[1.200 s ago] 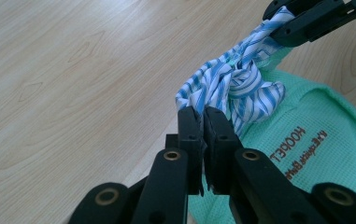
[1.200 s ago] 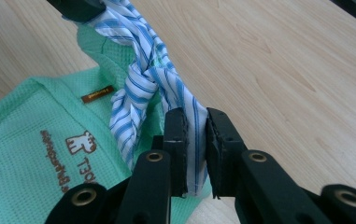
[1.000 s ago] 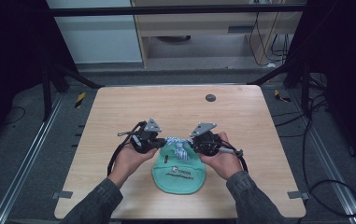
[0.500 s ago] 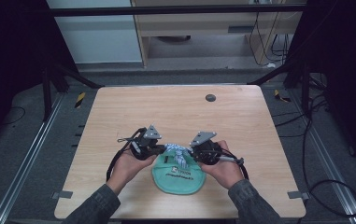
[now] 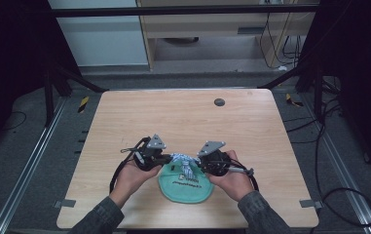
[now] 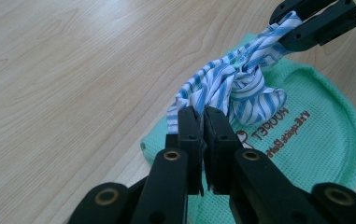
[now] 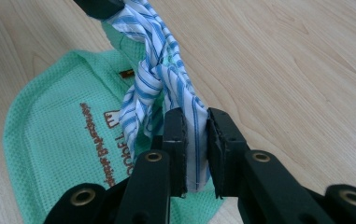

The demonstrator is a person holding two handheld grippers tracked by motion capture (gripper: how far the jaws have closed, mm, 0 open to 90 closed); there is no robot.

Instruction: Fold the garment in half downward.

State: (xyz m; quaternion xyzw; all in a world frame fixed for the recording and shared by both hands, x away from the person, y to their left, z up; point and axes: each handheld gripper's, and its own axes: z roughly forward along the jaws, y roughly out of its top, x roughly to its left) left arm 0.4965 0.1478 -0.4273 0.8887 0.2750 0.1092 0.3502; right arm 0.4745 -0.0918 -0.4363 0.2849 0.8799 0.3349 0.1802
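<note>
A mint-green cloth bib (image 5: 185,187) with brown lettering lies flat near the table's front edge. Its blue-and-white striped ties (image 5: 183,162) are twisted into a knot above its top edge. My left gripper (image 5: 167,158) is shut on the left tie end (image 6: 199,95), as the left gripper view (image 6: 202,123) makes clear. My right gripper (image 5: 198,164) is shut on the right tie end (image 7: 185,100), with the strip pinched between its pads (image 7: 195,140). The knot (image 6: 245,84) hangs between both grippers, just over the bib (image 6: 306,135). The other gripper's jaws (image 6: 316,18) show at the top right of the left gripper view.
The wooden table (image 5: 183,117) stretches away behind the bib. A small dark round disc (image 5: 219,102) sits near its far edge. Metal frame rails run along both sides, and cables lie on the floor at right.
Both hands have drawn slightly toward the near edge of the table, still holding the tie ends. The bib has stayed where it was.
</note>
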